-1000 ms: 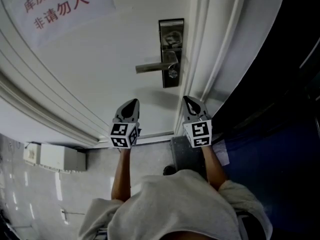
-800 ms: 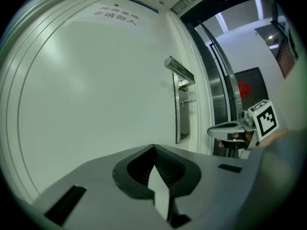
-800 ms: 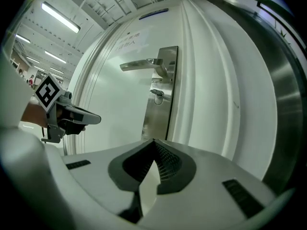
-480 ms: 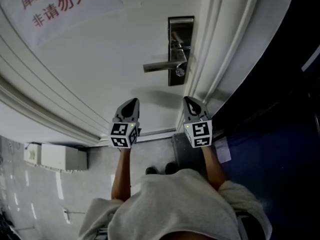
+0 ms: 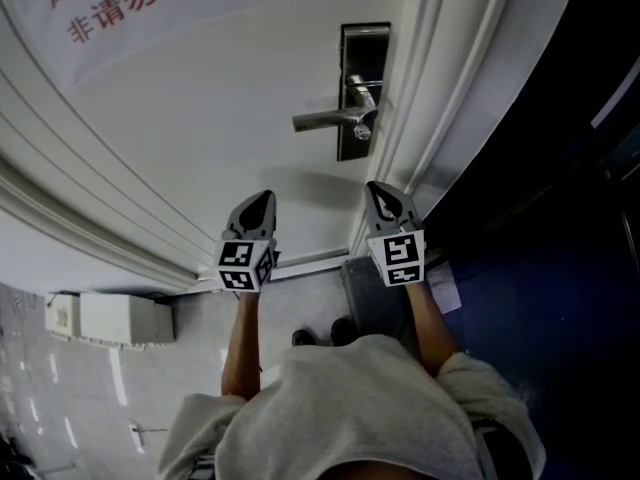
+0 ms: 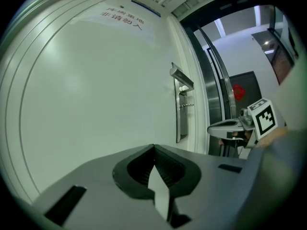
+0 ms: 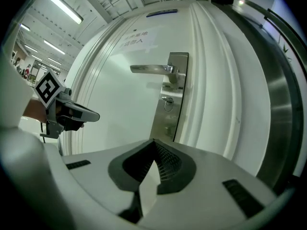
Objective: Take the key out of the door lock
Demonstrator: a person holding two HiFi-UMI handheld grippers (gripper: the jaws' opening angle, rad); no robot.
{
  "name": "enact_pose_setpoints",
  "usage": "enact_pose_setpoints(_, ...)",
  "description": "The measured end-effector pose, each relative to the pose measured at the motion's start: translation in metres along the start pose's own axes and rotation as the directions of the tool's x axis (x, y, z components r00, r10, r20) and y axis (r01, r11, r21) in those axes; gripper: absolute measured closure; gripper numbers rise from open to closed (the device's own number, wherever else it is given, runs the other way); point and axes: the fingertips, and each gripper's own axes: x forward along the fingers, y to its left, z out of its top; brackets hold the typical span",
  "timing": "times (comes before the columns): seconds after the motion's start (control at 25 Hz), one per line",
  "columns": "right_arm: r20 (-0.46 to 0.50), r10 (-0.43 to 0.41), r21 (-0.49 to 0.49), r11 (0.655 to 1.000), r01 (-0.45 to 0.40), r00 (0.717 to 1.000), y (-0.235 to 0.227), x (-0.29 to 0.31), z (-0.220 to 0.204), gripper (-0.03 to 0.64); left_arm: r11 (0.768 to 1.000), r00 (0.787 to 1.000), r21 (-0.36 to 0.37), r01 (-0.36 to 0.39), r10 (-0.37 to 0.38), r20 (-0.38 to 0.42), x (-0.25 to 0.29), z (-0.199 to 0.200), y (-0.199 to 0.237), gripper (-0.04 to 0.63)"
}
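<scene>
**Lining up on the lock, claws empty**

Over the last second the lock plate [image 5: 350,73] has drifted right in our head view, so we judge we are still approaching. The key [image 5: 362,128] stays in the lock under the handle [image 5: 322,120]. The left claw [image 5: 263,202] and right claw [image 5: 380,196] are pressed together, empty and well short. The door frame [image 5: 428,78] crowds the plate's right side, while bare door lies to its left.
</scene>
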Motion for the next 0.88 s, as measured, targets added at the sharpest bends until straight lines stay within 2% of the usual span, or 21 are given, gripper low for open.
enact_pose_setpoints(0.36, 0.063, -0.009, -0.120, 0.993, 0.016, 0.998, -0.013, 0.010, 0.046, 0.594, 1.000, 1.000, -0.010, 0.008, -0.008, 0.008, -0.002, -0.002, 0.003, 0.578)
enact_pose_setpoints(0.56, 0.074, -0.022, -0.220, 0.975, 0.038, 0.997, -0.022, 0.015, 0.065, 0.595, 1.000, 1.000, -0.018, 0.016, -0.016, 0.003, 0.000, -0.002, 0.003, 0.578)
enact_pose_setpoints(0.72, 0.062, -0.046, -0.343, 0.937, 0.064, 0.997, -0.029, 0.020, 0.073, 0.594, 1.000, 1.000, -0.016, 0.025, -0.025, 0.009, 0.000, -0.001, 0.003, 0.578)
enact_pose_setpoints(0.88, 0.054, -0.059, -0.497, 0.864, 0.078, 0.997, -0.025, 0.023, 0.081, 0.594, 1.000, 1.000, -0.016, 0.021, -0.021, 0.004, -0.001, -0.002, 0.008, 0.578)
